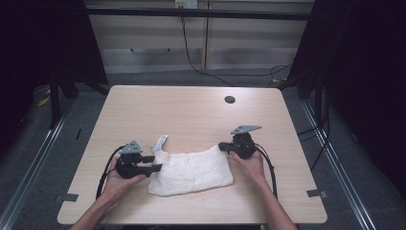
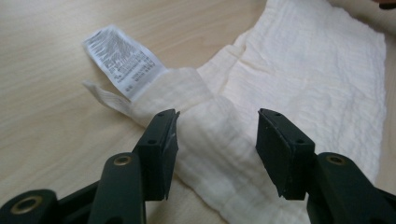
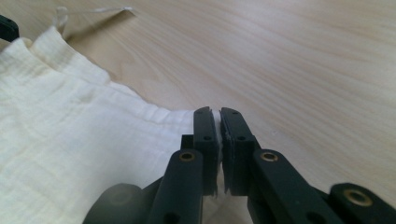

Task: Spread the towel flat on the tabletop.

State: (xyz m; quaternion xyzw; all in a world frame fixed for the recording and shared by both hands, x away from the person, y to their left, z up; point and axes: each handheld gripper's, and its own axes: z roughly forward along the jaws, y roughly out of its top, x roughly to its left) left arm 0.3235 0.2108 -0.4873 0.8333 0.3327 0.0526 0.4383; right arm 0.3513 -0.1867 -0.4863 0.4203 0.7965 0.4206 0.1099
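A cream-white crinkled cloth [image 1: 191, 170] lies folded on the wooden table [image 1: 191, 110], near the front edge. A white care label [image 1: 161, 142] sticks out from its upper left corner. My left gripper [image 1: 155, 163] is at the cloth's left end. In the left gripper view the cloth [image 2: 303, 70] and its label [image 2: 123, 60] lie ahead, and my left gripper [image 2: 217, 121] is open, with a bunched strip of cloth between the jaws, untouched by the pads. My right gripper [image 1: 222, 146] is at the cloth's upper right corner. In the right gripper view my right gripper [image 3: 219, 114] is shut on the edge of the cloth [image 3: 60, 140].
A dark round hole [image 1: 230, 99] sits in the tabletop at the back right. Cables trail from both grippers toward the front edge. Bare tabletop lies behind the cloth, with grey floor and dark frame posts around the table.
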